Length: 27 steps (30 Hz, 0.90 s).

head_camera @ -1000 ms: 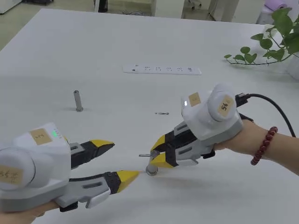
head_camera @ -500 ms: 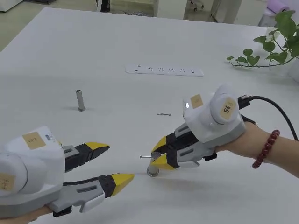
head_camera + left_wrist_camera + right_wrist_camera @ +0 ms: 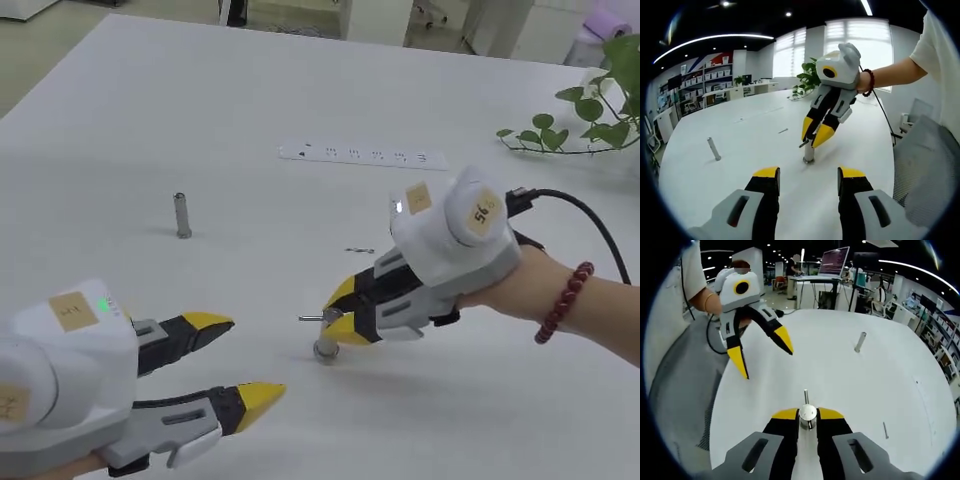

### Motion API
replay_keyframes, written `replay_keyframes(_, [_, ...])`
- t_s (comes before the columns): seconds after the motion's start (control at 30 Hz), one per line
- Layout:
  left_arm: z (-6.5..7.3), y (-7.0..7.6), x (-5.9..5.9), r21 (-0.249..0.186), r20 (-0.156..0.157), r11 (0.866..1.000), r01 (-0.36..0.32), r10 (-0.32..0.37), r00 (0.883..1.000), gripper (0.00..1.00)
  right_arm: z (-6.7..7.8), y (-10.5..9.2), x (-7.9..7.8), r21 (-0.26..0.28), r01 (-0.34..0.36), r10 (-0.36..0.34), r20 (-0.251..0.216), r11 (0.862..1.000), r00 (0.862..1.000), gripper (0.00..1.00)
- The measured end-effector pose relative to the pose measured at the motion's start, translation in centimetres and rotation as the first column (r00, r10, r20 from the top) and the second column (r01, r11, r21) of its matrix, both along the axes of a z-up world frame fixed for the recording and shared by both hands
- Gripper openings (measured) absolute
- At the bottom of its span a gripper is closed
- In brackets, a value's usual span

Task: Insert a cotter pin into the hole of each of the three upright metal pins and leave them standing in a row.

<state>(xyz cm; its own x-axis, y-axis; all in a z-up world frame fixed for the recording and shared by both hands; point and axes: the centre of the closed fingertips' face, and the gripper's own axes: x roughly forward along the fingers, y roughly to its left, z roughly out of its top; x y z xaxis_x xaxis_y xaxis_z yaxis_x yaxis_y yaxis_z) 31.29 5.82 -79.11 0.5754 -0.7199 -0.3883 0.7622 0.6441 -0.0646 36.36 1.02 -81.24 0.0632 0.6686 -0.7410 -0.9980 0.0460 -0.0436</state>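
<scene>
A short upright metal pin (image 3: 326,350) stands near the table's middle. My right gripper (image 3: 336,318) is shut at its top on a cotter pin (image 3: 310,318) whose thin end pokes out to the left. In the right gripper view the pin's round top (image 3: 807,415) sits between the yellow tips, and the cotter pin (image 3: 806,395) sticks out beyond it. My left gripper (image 3: 235,358) hangs open and holds nothing, well short of the pin (image 3: 809,154). A second upright pin (image 3: 182,215) stands alone at the far left. A loose cotter pin (image 3: 358,250) lies flat behind the right gripper.
A white power strip (image 3: 362,156) lies across the far middle of the white table (image 3: 120,120). A green plant (image 3: 590,110) reaches in at the far right. A black cable (image 3: 590,225) trails from the right gripper over the person's wrist.
The head camera has shifted a little. My left gripper has drawn back slightly toward the near edge, still open. The right gripper stays at the pin's top.
</scene>
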Motion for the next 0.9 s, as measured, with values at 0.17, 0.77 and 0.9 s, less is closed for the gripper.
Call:
replay_keyframes(0.17, [-0.1,0.3,0.1,-0.003,-0.002,1.000,-0.007,0.007,1.000,0.45,0.1,0.2,0.8,0.002,0.006,-0.006,0.004,1.000,1.000,0.13])
replay_keyframes(0.77, [-0.1,0.4,0.1,-0.030,-0.003,0.999,-0.021,0.021,1.000,0.46,-0.3,0.3,3.1,-0.004,0.035,-0.035,-0.005,0.999,0.999,0.13])
replay_keyframes(0.9, [-0.1,0.5,0.1,-0.032,-0.004,0.999,-0.025,0.025,1.000,0.46,-0.4,0.3,3.3,-0.008,0.040,-0.040,-0.006,0.999,0.999,0.13])
